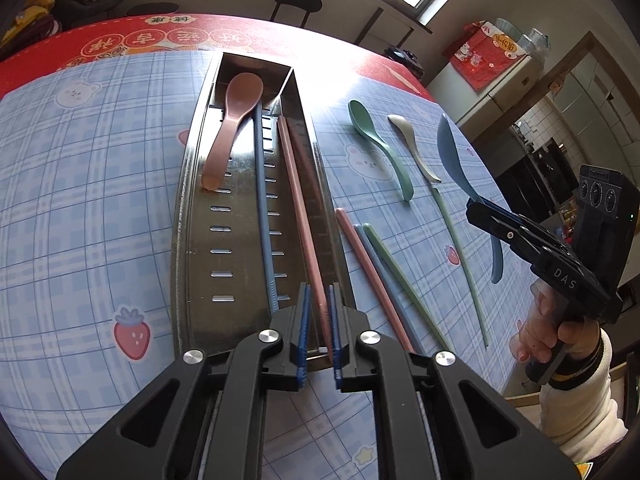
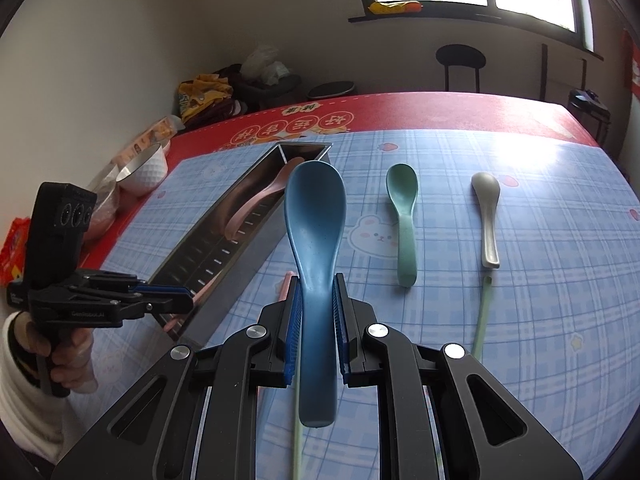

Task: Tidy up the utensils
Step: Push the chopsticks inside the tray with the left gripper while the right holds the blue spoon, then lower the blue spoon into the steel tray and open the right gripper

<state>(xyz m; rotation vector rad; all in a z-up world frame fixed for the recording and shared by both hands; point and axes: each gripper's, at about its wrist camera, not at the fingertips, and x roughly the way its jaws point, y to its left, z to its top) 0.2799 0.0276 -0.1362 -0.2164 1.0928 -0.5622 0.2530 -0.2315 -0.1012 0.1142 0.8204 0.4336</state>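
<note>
My left gripper [image 1: 319, 322] hangs over the near end of the steel utensil tray [image 1: 188, 184], jaws closed on a pink chopstick [image 1: 298, 208] that lies along the tray's right compartment beside the divider. The pink spoon [image 1: 232, 128] lies in the left compartment. My right gripper [image 2: 316, 312] clamps the blue spoon [image 2: 316, 240] by its handle, bowl forward, above the plaid surface [image 2: 560, 280]; open cloth lies to its right.
</note>
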